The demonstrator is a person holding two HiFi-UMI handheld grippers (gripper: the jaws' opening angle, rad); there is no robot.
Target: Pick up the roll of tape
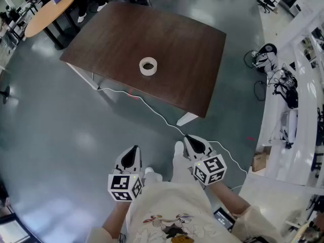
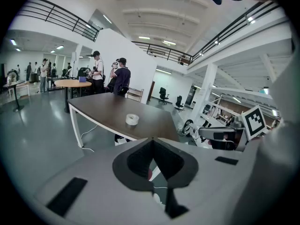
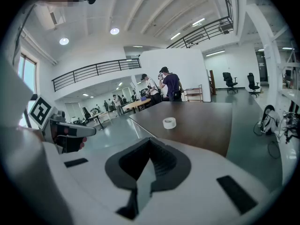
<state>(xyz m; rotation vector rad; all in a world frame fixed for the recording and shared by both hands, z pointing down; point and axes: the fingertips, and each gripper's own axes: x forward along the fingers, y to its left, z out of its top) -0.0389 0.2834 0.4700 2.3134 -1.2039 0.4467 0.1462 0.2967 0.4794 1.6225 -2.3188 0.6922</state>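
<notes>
The roll of tape (image 1: 148,66) is whitish and lies flat near the middle of a dark brown table (image 1: 172,34), nearer its front edge. Both gripper views show the roll of tape (image 2: 132,119) (image 3: 169,123) small and far ahead on the table (image 2: 103,108) (image 3: 201,118). My left gripper (image 1: 133,151) and right gripper (image 1: 189,140) hang side by side close to my body, over the grey floor and well short of the table. In each gripper view the left gripper (image 2: 152,139) and right gripper (image 3: 150,139) have jaws meeting at the tip with nothing between them.
A white cable (image 1: 157,115) runs across the floor from under the table toward my feet. A round wooden table (image 1: 48,11) stands at the far left, and white benches with gear (image 1: 296,90) line the right. People (image 2: 121,76) stand beyond the table.
</notes>
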